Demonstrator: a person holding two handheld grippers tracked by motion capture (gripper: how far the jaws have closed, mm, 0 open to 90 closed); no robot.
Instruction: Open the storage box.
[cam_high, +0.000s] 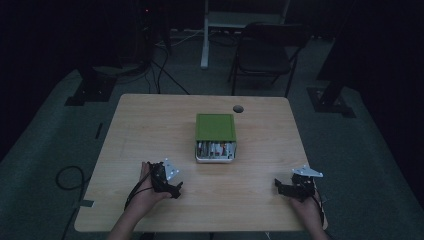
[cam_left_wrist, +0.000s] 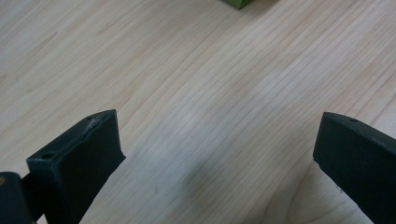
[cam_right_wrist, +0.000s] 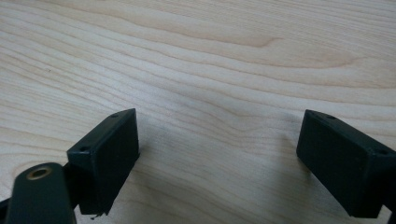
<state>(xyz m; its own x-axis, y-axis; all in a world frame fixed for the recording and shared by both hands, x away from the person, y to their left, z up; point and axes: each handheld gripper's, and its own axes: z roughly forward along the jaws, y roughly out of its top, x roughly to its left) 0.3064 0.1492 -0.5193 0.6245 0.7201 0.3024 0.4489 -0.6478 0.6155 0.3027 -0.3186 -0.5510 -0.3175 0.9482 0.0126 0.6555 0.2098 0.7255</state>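
Box (cam_high: 215, 137) sits mid-bench (cam_high: 150, 120), hole (cam_high: 238, 108) just behind it to the right; left gripper (cam_high: 172, 187) near-left & right gripper (cam_high: 282, 186) near-right, both well apart from box; chair (cam_high: 265, 50) behind bench.

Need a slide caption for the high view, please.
Two hand-held grippers, left and right, rest open on a wooden table before a green-lidded box.

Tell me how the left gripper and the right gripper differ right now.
The left gripper lies nearer the green-lidded box, whose corner shows in its own view; the right gripper sits farther off toward the table's right edge. The left one's jaws point right, the right one's point left. Both are open, empty, low over the table.
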